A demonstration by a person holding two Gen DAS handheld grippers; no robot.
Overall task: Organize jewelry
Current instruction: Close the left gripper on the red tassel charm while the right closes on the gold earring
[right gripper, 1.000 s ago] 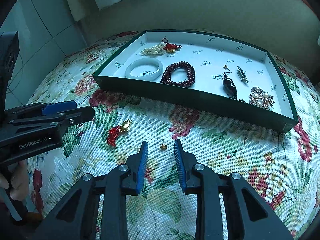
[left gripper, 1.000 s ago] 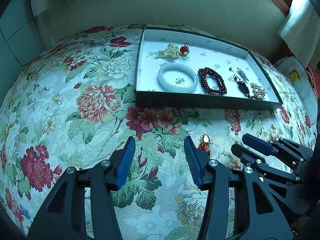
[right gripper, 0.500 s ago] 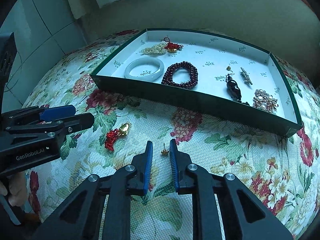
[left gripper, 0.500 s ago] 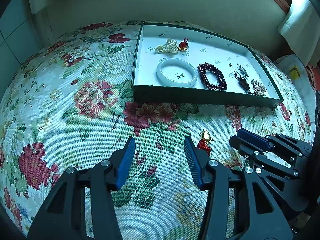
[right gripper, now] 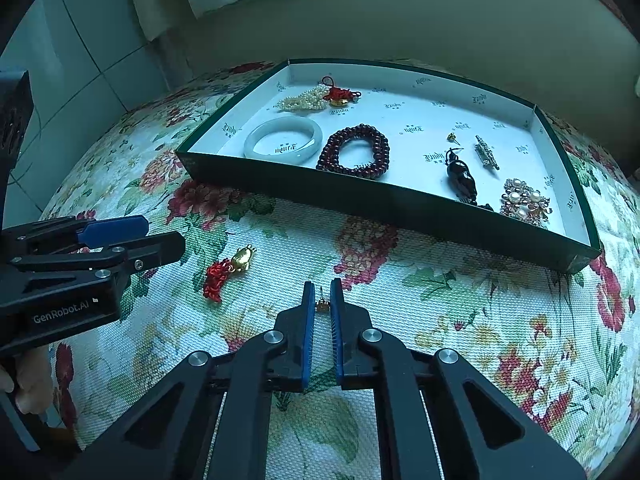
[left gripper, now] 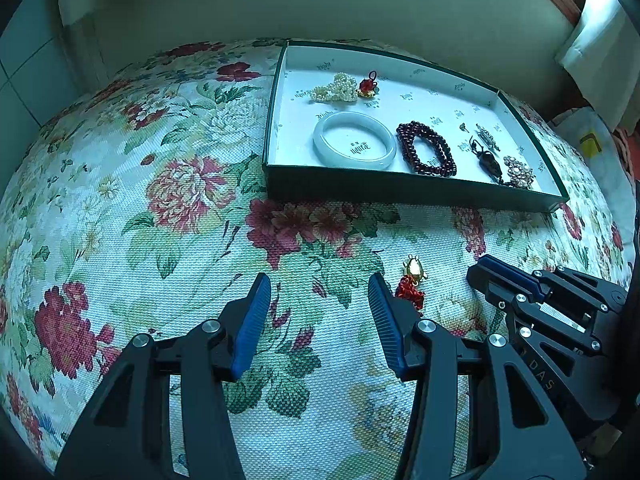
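Your left gripper (right gripper: 132, 240) carries white lettering that reads "GenRobot.AI" on its side, and the body of your right gripper (right gripper: 322, 292) shows "DAS" in the left wrist view; the white lining of the green tray (right gripper: 400, 204) is printed all over with a small repeated logo too fine to read. Your right claw is pinched on a small gold ear stud (right gripper: 322, 303) lying on the cloth, its post sticking up between the blue pads. Your left claw stands spread with nothing between its pads, poised over the flowers just beside a gold charm with a red tassel (left gripper: 412, 276). In the tray lie a pale jade bangle (right gripper: 283, 139), a dark red bead bracelet (right gripper: 354, 152), a pearl strand (right gripper: 302, 100), a black pendant (right gripper: 461, 174), a pearl brooch (right gripper: 522, 200) and a slim silver clip (right gripper: 486, 152). Everything sits on a woven floral tablecloth (left gripper: 180, 200) of red blooms and green leaves. Behind it are a plain wall, white tiles on the left, and a curtained window at the upper right.
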